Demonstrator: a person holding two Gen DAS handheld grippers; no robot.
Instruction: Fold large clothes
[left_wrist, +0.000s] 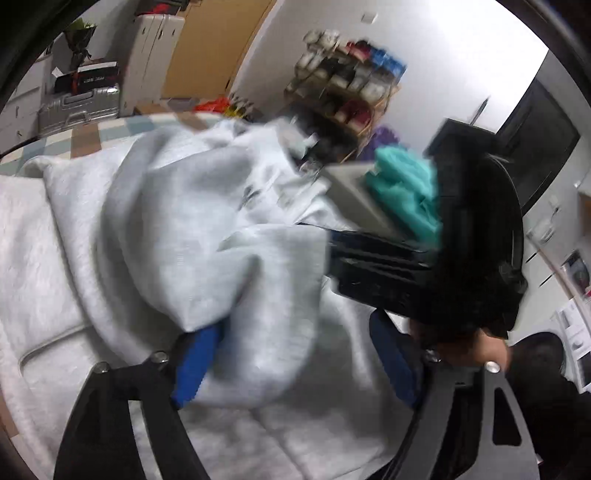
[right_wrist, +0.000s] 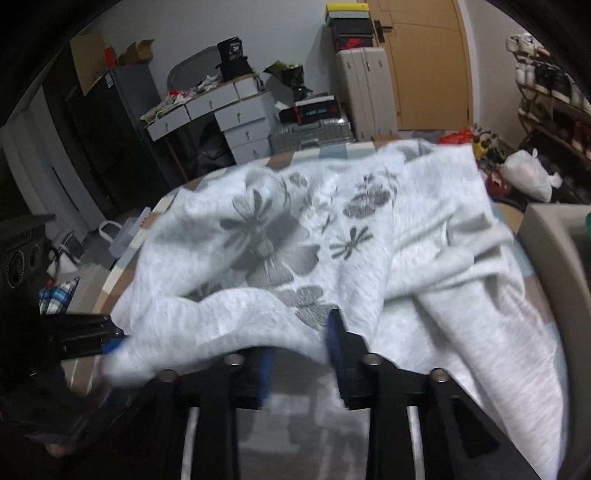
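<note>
Shoe rack (left_wrist: 343, 85), suitcases (right_wrist: 364, 88), white drawers (right_wrist: 243, 122)

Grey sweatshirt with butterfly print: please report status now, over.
Left hand-held gripper open, cloth bunched between fingers. Right hand-held gripper open, cloth draped over. Light grey butterfly-print sweatshirt crumpled, unfolded. Beige basket alongside.

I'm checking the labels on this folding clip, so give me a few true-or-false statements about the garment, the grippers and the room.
1. The garment is light grey with a darker butterfly print. True.
2. The left gripper has its blue fingers wide apart, with cloth lying between them. True.
3. The garment is folded into a neat flat rectangle. False: it lies bunched and creased.
4. The right gripper hangs well clear of the cloth. False: cloth drapes over its fingers.
5. A shoe rack stands against the wall. True.
</note>
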